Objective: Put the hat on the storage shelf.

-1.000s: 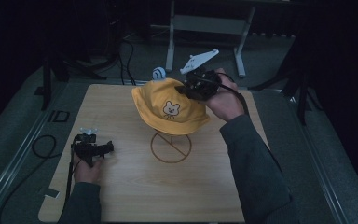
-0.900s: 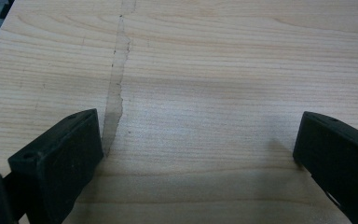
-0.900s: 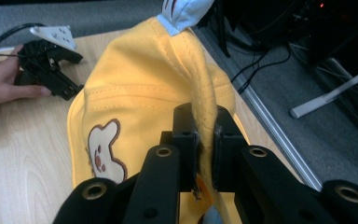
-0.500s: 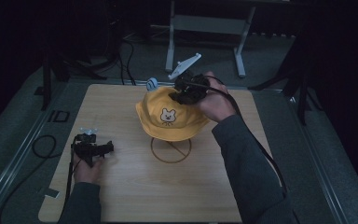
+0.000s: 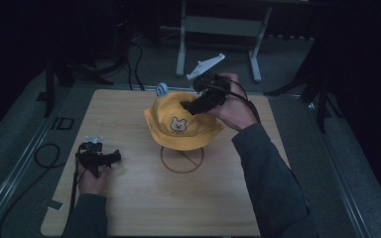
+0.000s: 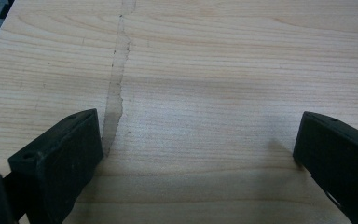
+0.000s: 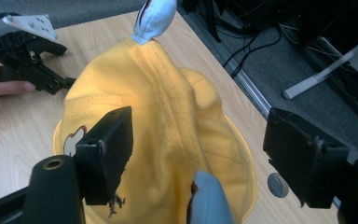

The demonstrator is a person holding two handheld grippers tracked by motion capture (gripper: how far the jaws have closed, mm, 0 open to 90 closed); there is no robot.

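Since 1 second ago the hat [image 5: 182,125] has been carried from the bench's right toward its middle and set over the stand, whose ring base [image 5: 181,159] is seen just below the brim. The right claw [image 5: 202,101], which was closed on the crown then, is now seen open in the right gripper view [image 7: 200,154], its jaws standing apart on either side of the crown with nothing pinched. By this the placing is judged done, or nearly so, with only the withdrawal of that claw left.

The left claw [image 5: 110,158] has not been moved; it is held low at the bench's [image 5: 129,208] left, well apart from the hat, jaws wide apart and empty [image 6: 196,154].

The bear face on the hat's front is shown plainly in the high view, whereas only its edge is caught in the right gripper view. The 2 blue ears [image 7: 154,18] are shown closely in the right gripper view.
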